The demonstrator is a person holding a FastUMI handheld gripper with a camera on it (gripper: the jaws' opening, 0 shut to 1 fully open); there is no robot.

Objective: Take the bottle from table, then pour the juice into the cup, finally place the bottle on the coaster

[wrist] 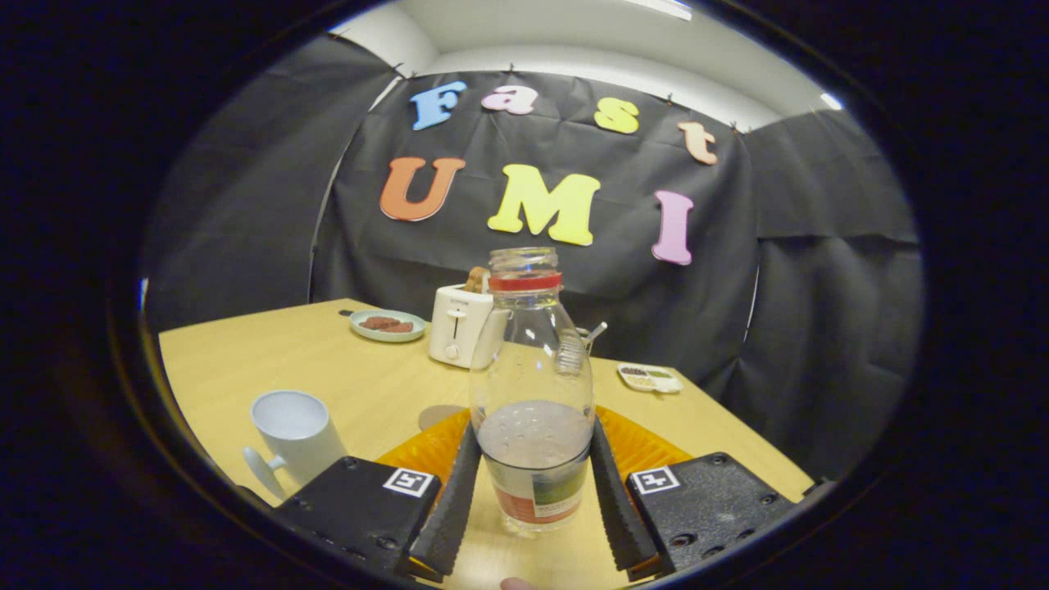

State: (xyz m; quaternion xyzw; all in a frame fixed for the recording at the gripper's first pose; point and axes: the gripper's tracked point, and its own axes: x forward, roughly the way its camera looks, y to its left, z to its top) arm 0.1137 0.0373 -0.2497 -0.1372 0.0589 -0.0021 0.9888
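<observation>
Cup (297, 430) comes first at the near left of the desk (246, 360): white, upright, its mouth open and its handle toward the near side, a little way left of the claw (533, 483). Farther back on the left sits a small plate (388, 325) with something brown on it, and right of that a white toaster (460, 324) with bread showing from a slot. Just ahead of the left finger a grey round disc (438, 415), likely the coaster, lies flat on the wood, partly hidden by an orange mat (643, 447) that spreads behind the fingers. Between the two fingers stands the bottle (533, 385), clear, upright, uncapped, with a red ring at the neck and a label low on its body; pale liquid fills roughly the lower third. Both fingers close against its lower sides at the liquid level, so the claw appears to hold it, narrowed to the bottle's width, though whether its base rests on the desk I cannot tell. My judgement: it should feel fairly light, smooth and somewhat slippery, with thin walls that may yield if squeezed hard; this low grip near the weight seems sound for tipping toward the cup. At the far right lies a small divided dish (650, 377).
</observation>
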